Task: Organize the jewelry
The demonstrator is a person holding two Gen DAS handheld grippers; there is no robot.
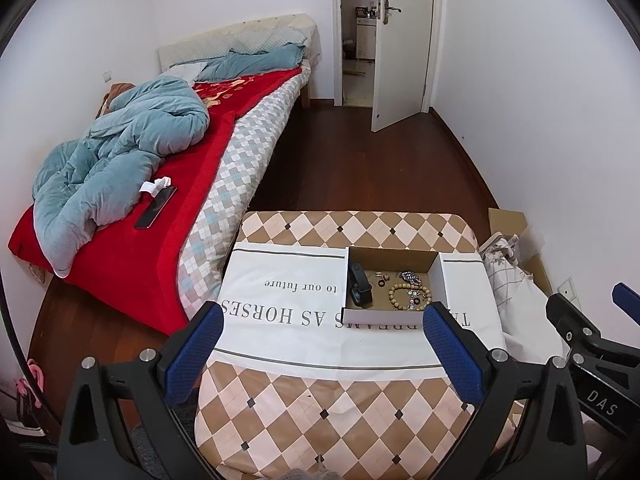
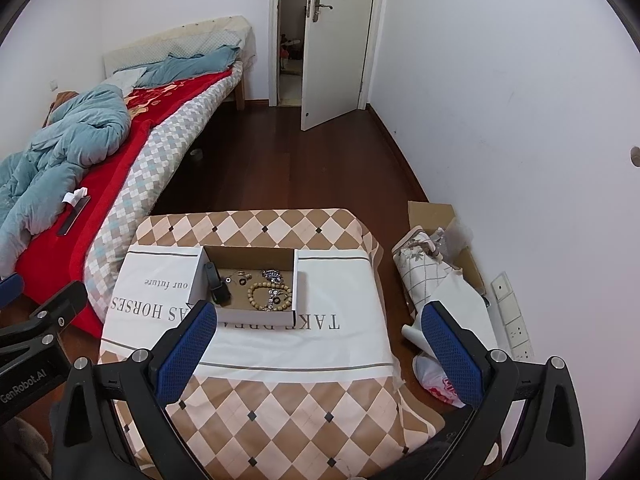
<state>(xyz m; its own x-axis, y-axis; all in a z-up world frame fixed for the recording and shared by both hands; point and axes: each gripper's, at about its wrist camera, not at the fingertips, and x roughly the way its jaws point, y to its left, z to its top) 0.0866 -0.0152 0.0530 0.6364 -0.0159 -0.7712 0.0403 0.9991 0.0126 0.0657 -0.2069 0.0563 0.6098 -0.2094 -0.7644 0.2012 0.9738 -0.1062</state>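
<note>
Left tongs spread wide, nothing between the blue pads, hovering over the white cloth near the box's front edge. Right tongs just as wide, also empty, above the same cloth. Beyond them sits the open cardboard box on the checkered table, holding a wooden bead bracelet, a black watch and small rings.

two wrist views, side by side, looking down over a covered table toward the door

each looks forward and down along its own fingers from the table's near edge. both share the open box, the bed and the door; the left view sits further left.
</note>
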